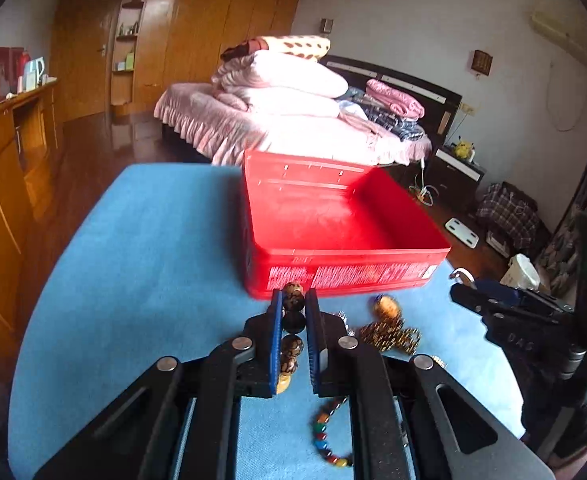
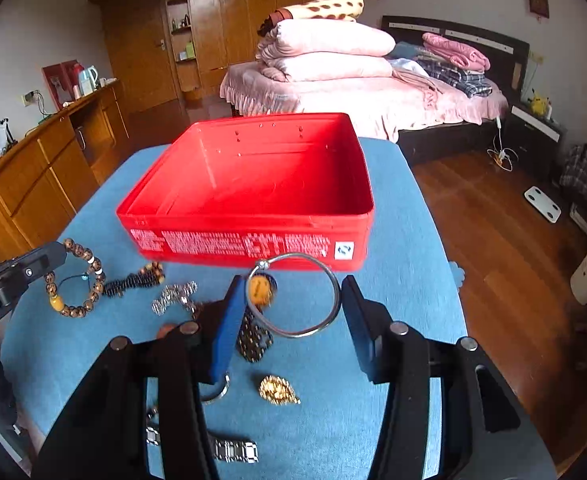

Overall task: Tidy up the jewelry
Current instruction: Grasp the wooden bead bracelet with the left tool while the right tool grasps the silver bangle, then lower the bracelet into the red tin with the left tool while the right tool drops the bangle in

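A brown wooden bead bracelet (image 1: 292, 346) hangs between the blue pads of my left gripper (image 1: 294, 297), which is shut on it and lifted off the blue table. In the right wrist view the same bracelet (image 2: 98, 286) dangles from the left gripper (image 2: 55, 254) at the left edge. My right gripper (image 2: 293, 300) is shut on a thin silver bangle (image 2: 293, 335), held across its width above the table. Just ahead of both grippers stands the open, empty red box (image 1: 353, 274) (image 2: 245, 244). The right gripper (image 1: 467, 294) also shows at the right of the left wrist view.
On the blue table (image 2: 405, 248) lie an amber bead on a dark gold chain (image 2: 253, 336), a silver chain (image 2: 175, 298), a black beaded piece (image 2: 133, 280), a gold brooch (image 2: 277, 390), a metal watch band (image 2: 233, 450) and a multicoloured bead bracelet (image 1: 325, 436). The table's right edge drops to wooden floor.
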Available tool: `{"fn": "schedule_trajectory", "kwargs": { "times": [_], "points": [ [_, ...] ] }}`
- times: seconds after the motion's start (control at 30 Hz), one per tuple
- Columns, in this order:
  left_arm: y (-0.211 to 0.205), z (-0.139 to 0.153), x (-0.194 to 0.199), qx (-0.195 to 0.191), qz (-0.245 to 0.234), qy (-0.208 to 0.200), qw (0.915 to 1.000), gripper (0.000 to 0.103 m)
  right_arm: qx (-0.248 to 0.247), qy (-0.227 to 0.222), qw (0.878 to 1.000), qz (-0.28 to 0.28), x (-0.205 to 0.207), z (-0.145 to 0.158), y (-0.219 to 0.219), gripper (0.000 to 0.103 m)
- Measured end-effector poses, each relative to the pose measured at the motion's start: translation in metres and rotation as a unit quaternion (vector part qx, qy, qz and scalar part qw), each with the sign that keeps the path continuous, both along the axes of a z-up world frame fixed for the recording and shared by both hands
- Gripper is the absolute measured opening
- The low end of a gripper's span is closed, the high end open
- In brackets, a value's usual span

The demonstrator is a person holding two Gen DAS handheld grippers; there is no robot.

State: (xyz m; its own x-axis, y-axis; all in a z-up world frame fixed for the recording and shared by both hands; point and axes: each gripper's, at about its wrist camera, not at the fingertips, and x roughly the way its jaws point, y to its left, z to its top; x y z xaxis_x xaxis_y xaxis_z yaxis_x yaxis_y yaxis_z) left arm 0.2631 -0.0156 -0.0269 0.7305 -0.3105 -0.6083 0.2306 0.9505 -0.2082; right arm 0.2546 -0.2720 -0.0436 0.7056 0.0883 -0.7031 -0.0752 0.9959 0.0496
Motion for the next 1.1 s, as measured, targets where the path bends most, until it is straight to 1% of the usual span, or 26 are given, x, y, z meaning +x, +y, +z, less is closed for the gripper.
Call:
{"fn": "schedule_trajectory", "kwargs": {
  "times": [0.23,0.33,0.47,0.63,0.7,0.73,0.77,0.83,0.87,0.93,1.0,1.07,1.1],
  "points": [
    [-0.014,0.034,0.031,-0.025,-0.007,-0.035,0.9991,0.011,0.012,-0.015,1.000,0.002,0.031,0.016,0.006,0.047],
    [-0.022,0.042,0.053,-0.026,-0.006,-0.042,0.9987,0.011,0.014,-0.014,1.000,0.001,0.051,0.019,0.006,0.047],
    [-0.036,0.035,0.092,-0.025,-0.005,-0.030,0.9992,0.011,0.012,-0.005,1.000,-0.001,0.084,0.011,0.006,0.048],
    [-0.042,0.010,0.134,-0.017,-0.005,0.005,0.9998,0.011,0.014,0.014,1.000,-0.002,0.116,-0.008,0.006,0.048],
    [-0.042,0.000,0.145,-0.018,-0.006,0.022,0.9996,0.011,0.013,0.017,1.000,-0.003,0.122,-0.015,0.006,0.055],
    [-0.041,-0.003,0.147,-0.021,-0.004,0.023,0.9995,0.013,0.011,0.013,1.000,-0.004,0.122,-0.017,0.005,0.060],
    [-0.039,-0.005,0.148,-0.018,-0.001,0.019,0.9996,0.017,0.010,0.008,1.000,-0.005,0.122,-0.018,0.006,0.062],
    [-0.037,-0.005,0.145,-0.012,0.004,0.012,0.9999,0.040,0.011,0.000,1.000,-0.008,0.118,-0.017,0.005,0.066],
    [-0.035,-0.005,0.142,-0.012,0.006,0.006,0.9999,0.043,0.014,-0.003,1.000,-0.008,0.116,-0.016,0.005,0.068],
    [-0.032,-0.003,0.136,-0.010,0.006,0.001,0.9999,0.043,0.017,-0.009,1.000,-0.008,0.111,-0.013,0.004,0.068],
    [-0.028,-0.002,0.125,-0.006,0.007,-0.006,0.9999,0.047,0.021,-0.017,1.000,-0.006,0.102,-0.009,0.003,0.068],
    [-0.024,0.001,0.113,0.008,0.012,-0.018,0.9997,0.056,0.024,-0.024,0.999,-0.005,0.094,-0.005,0.002,0.068],
    [-0.020,0.001,0.105,0.017,0.016,-0.025,0.9994,0.057,0.024,-0.029,0.999,-0.004,0.087,-0.003,0.001,0.068]
  ]
}}
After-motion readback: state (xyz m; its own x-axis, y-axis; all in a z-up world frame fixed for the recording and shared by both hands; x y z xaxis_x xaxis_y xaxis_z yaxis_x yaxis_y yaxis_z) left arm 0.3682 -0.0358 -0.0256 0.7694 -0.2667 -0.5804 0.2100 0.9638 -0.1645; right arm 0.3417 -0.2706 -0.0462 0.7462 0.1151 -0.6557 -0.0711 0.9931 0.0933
